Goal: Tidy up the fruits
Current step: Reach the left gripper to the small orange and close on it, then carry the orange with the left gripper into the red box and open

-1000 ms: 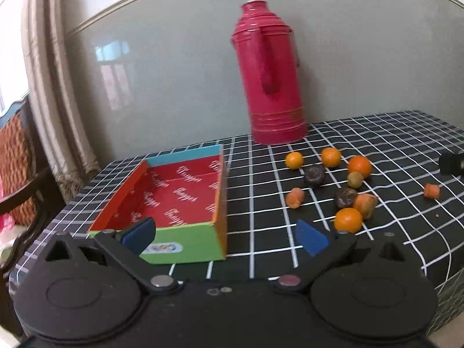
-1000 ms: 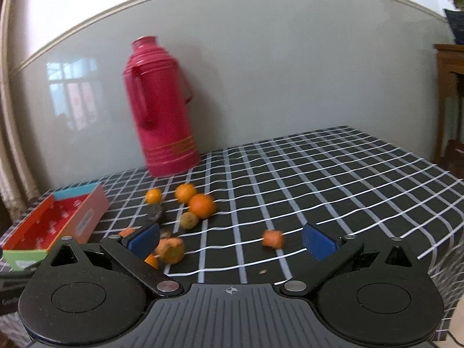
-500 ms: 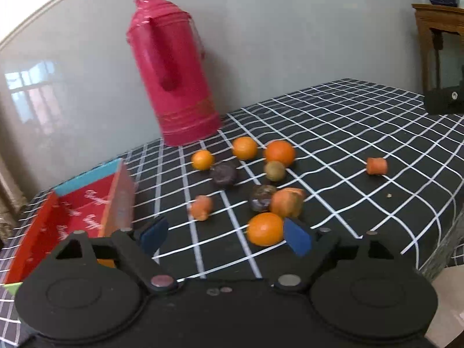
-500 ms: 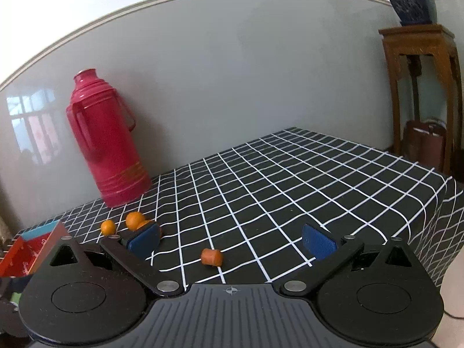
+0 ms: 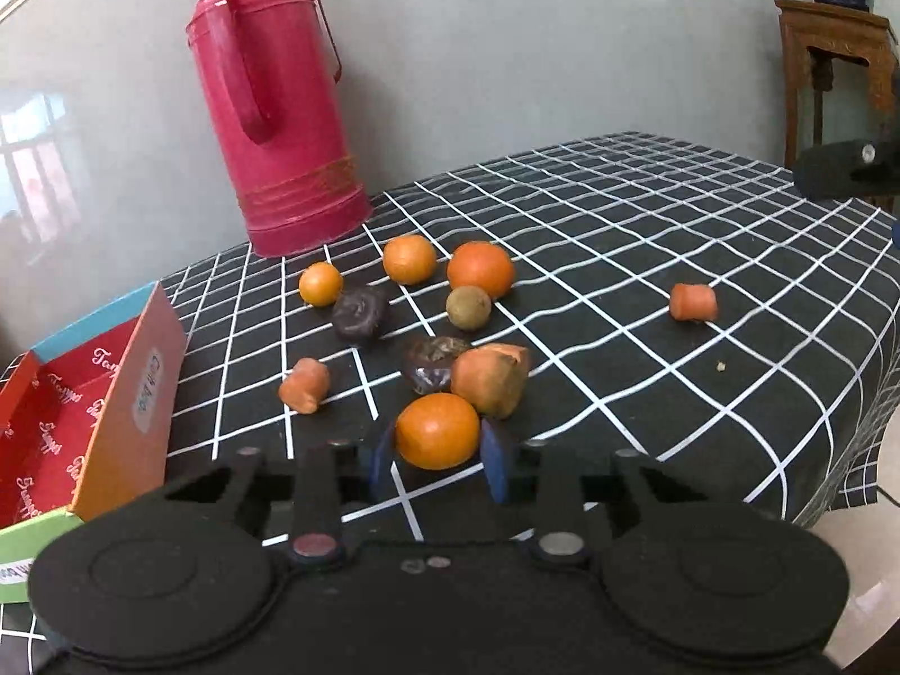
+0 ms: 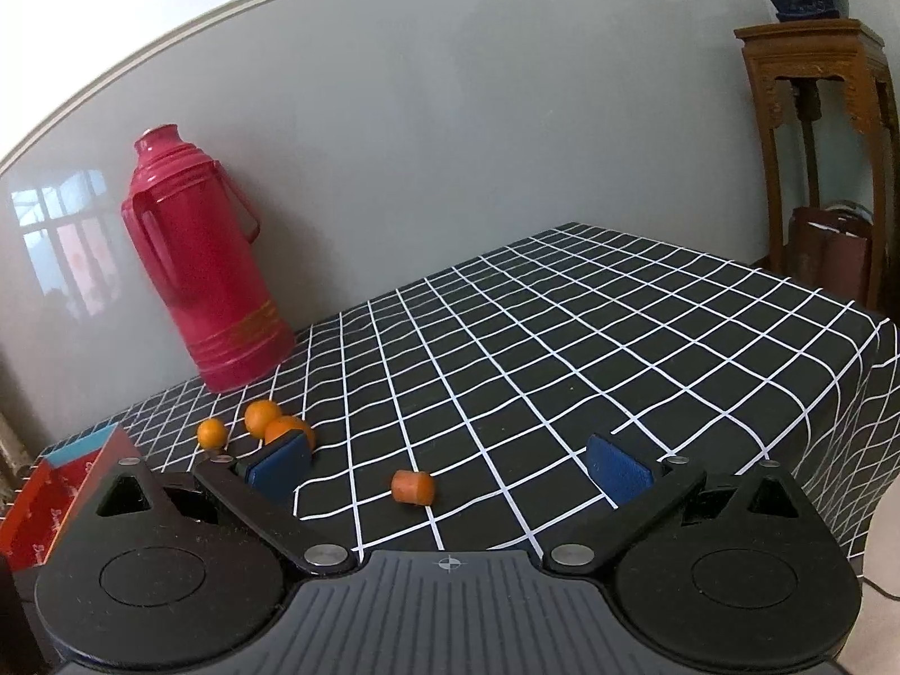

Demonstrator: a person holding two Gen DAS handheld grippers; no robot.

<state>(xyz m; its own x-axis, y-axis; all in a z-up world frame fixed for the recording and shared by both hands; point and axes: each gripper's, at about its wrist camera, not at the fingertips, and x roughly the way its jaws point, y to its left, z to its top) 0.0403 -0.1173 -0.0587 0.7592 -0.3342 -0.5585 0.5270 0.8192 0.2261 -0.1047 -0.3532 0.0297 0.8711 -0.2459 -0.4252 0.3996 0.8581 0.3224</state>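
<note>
Several small oranges, two dark fruits and carrot chunks lie scattered on the black checked tablecloth (image 5: pixel 647 259). In the left wrist view my left gripper (image 5: pixel 436 441) is closing its jaws on the nearest orange (image 5: pixel 437 422), and both blue pads touch its sides. A large carrot chunk (image 5: pixel 490 379) and a dark fruit (image 5: pixel 433 365) sit just behind it. The colourful open box (image 5: pixel 146 388) stands at the left. My right gripper (image 6: pixel 450 467) is open above the cloth, with a small carrot piece (image 6: pixel 413 487) lying ahead between its fingers, untouched.
A tall red thermos (image 5: pixel 275 101) stands at the back by the grey wall. More oranges (image 5: pixel 480 270) and a greenish round fruit (image 5: pixel 468 307) lie mid-table. A wooden stand (image 6: pixel 815 140) with a blue pot is beyond the table's right edge.
The left gripper swung from the box toward the fruit, came down close, and its wide jaws closed around the front orange. The right view turned right, away from the pile.
</note>
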